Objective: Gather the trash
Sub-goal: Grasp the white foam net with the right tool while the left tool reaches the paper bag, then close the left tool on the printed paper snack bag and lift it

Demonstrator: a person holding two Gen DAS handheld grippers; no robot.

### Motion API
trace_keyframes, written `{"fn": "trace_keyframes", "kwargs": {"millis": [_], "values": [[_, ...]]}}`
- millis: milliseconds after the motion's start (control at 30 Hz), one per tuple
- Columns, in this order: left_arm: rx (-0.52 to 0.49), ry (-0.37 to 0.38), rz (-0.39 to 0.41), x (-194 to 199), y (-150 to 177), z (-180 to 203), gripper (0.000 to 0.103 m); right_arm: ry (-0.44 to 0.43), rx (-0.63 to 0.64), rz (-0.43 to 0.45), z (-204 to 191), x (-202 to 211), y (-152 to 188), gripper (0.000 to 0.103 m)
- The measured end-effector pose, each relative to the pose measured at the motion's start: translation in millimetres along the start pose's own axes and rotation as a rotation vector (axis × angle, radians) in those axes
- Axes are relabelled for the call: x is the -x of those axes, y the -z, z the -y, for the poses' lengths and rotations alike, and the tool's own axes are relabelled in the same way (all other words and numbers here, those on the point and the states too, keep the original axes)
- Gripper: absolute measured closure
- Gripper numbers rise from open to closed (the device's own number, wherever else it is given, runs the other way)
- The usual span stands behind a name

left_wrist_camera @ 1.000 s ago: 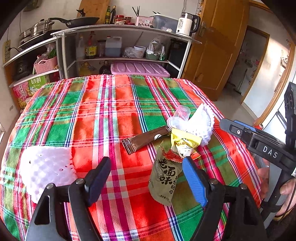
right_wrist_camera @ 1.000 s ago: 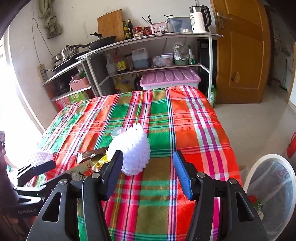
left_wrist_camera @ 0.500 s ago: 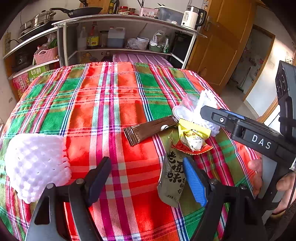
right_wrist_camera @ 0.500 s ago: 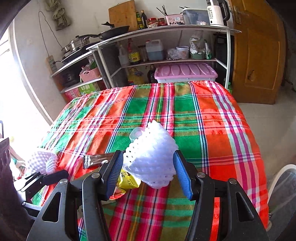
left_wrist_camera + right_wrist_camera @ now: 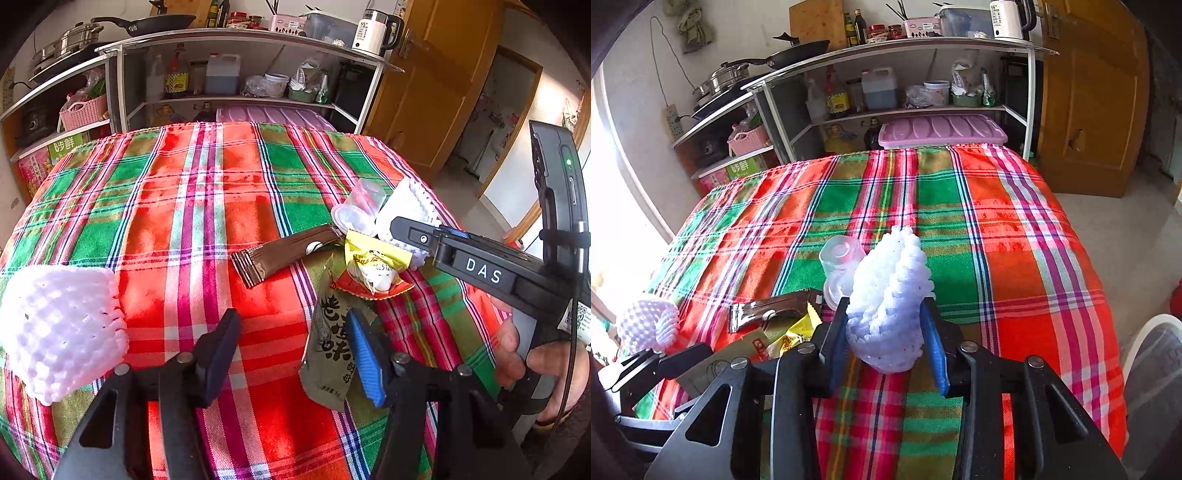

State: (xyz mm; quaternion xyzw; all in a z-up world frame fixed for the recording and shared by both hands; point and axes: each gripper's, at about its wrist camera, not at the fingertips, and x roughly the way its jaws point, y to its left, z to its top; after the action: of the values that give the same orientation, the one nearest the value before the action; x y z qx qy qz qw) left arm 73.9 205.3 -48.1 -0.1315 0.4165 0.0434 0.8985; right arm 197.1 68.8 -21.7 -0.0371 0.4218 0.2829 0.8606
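My right gripper (image 5: 884, 341) is clamped on the white foam net (image 5: 890, 299), which stands upright between its fingers, long axis vertical, near the table's front edge. My left gripper (image 5: 295, 354) hangs spread apart over the green wrapper (image 5: 332, 343), whose length runs away from me. Beyond them the plaid tablecloth (image 5: 960, 206) lies bare to its far edge.

Left wrist view: low over near edge of counter (image 5: 207, 206), facing shelf rack (image 5: 236, 66) at far wall, left tool (image 5: 295, 354) close in foreground. Right wrist view: same near edge, further right, angled same way over right tool (image 5: 884, 343). Shared: plaid cloth, shelf rack (image 5: 886, 74), wrapper pile (image 5: 354, 266) (image 5: 775, 325), each other's tool.
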Motion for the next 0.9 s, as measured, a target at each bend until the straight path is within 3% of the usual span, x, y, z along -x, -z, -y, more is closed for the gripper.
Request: {"fn": "trace_keyframes", "kwargs": {"millis": [133,333,467,600,700,900], "values": [[-0.021,0.003,-0.006,-1,0,4,0.05,-0.009,-0.025,0.005,6,5,2,0.076],[-0.061,-0.013,-0.009,-3,2,13,0.05,-0.008,-0.024,0.015,4,11,7,0.079],[-0.089,-0.007,-0.006,-1,3,19,0.072,-0.007,-0.019,0.026,4,17,8,0.08],[-0.106,-0.015,-0.001,1,4,24,0.087,-0.009,-0.018,0.033,4,23,11,0.081],[-0.104,-0.012,-0.002,2,4,24,0.095,-0.012,-0.024,0.042,5,27,12,0.081],[-0.099,-0.019,0.009,6,6,24,0.099,-0.016,-0.024,0.055,6,36,15,0.081]]}}
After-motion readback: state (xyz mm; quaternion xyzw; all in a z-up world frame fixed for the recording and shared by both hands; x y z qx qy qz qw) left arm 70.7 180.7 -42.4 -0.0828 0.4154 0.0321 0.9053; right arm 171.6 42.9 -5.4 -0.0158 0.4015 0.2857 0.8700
